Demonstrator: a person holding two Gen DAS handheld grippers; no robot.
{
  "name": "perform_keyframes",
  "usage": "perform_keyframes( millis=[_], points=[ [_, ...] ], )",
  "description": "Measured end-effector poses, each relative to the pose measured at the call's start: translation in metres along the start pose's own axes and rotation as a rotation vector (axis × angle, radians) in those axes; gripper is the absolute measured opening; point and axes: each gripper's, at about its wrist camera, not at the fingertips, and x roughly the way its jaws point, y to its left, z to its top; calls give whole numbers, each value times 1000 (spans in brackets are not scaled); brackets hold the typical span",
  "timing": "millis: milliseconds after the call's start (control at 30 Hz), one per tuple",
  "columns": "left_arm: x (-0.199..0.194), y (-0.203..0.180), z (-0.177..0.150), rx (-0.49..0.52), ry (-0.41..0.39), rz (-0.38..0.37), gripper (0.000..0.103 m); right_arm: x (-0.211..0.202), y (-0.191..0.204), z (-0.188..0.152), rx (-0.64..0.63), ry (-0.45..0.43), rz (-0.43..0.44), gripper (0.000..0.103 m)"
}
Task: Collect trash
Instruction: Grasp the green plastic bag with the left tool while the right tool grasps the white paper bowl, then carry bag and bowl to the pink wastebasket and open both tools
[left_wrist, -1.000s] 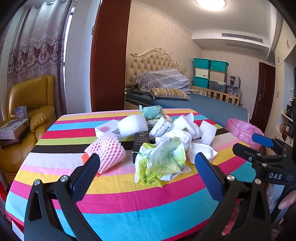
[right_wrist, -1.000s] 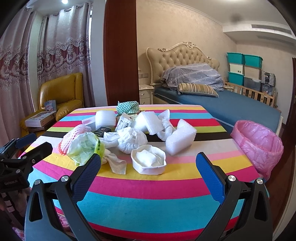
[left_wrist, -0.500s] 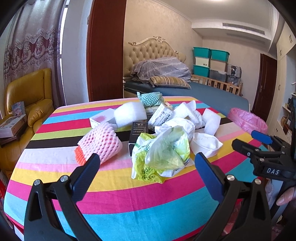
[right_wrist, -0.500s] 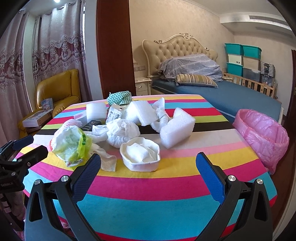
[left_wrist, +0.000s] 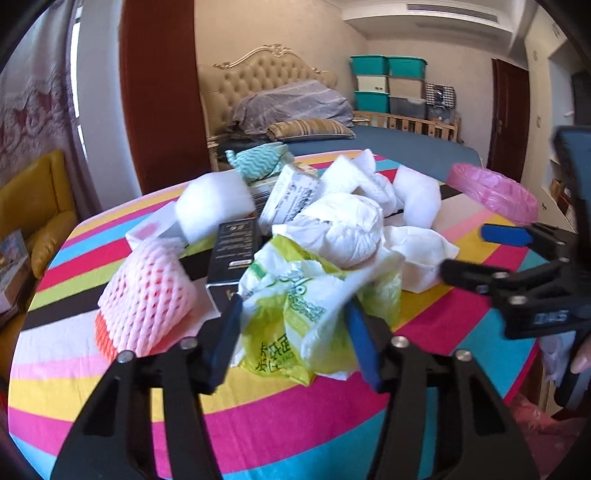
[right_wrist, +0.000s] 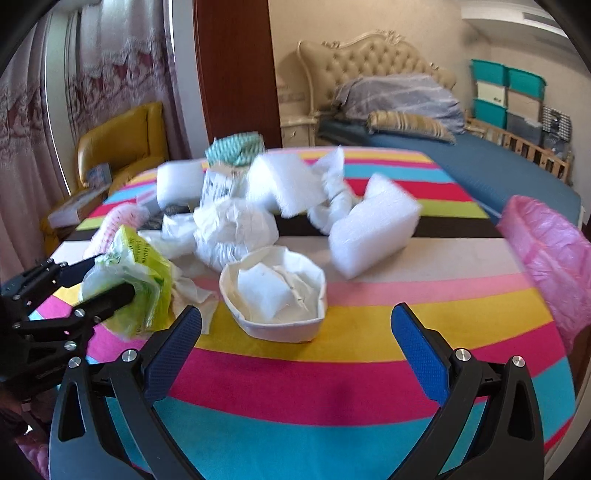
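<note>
A pile of trash lies on the striped table (left_wrist: 258, 424). My left gripper (left_wrist: 295, 328) has its fingers closed in around a crumpled green-and-white plastic bag (left_wrist: 295, 306), pressing it from both sides; the bag also shows in the right wrist view (right_wrist: 136, 280) between the left gripper's fingers (right_wrist: 107, 295). My right gripper (right_wrist: 295, 347) is open and empty, just in front of a white paper bowl (right_wrist: 277, 295) holding crumpled paper. A pink-lined bin (right_wrist: 550, 254) stands at the table's right edge, also in the left wrist view (left_wrist: 495, 192).
The pile holds a pink foam net (left_wrist: 147, 295), a black box (left_wrist: 232, 254), white foam blocks (right_wrist: 373, 232), crumpled white bags (right_wrist: 236, 229), a printed carton (left_wrist: 288, 195) and a teal patterned pouch (right_wrist: 236, 147). A yellow armchair (right_wrist: 125, 144) stands left; a bed (right_wrist: 480, 162) behind.
My left gripper has moved forward and closed from wide open onto the green-and-white bag. My right gripper has moved closer to the white bowl and stays open.
</note>
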Motion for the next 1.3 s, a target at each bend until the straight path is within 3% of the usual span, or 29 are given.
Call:
perform_keyframes(
  millis=[100,167,267,367,567,767,1000,1300],
  points=[
    [-3,6,-3,-13,-5,-30,37,16,4,6,-8,46,11,84],
    [-7,11,-4,-36,-10,-59,33,26,9,11,-31,77,24,62],
    [-16,25,-7,-95,-35,-130,29,26,14,15,-57,55,25,59],
    [-23,32,-6,-115,-53,-142,28,19,16,15,-62,19,34,58],
    [-41,28,6,-97,-100,-141,27,-9,5,11,-8,-46,52,57],
    [-45,6,32,-37,-146,-185,27,-47,-26,11,35,-122,2,57],
    [-19,-53,72,75,-165,-282,27,-79,-81,3,98,-195,-122,57],
    [55,-154,143,191,-139,-455,27,-103,-176,-3,204,-236,-312,58]
  ],
)
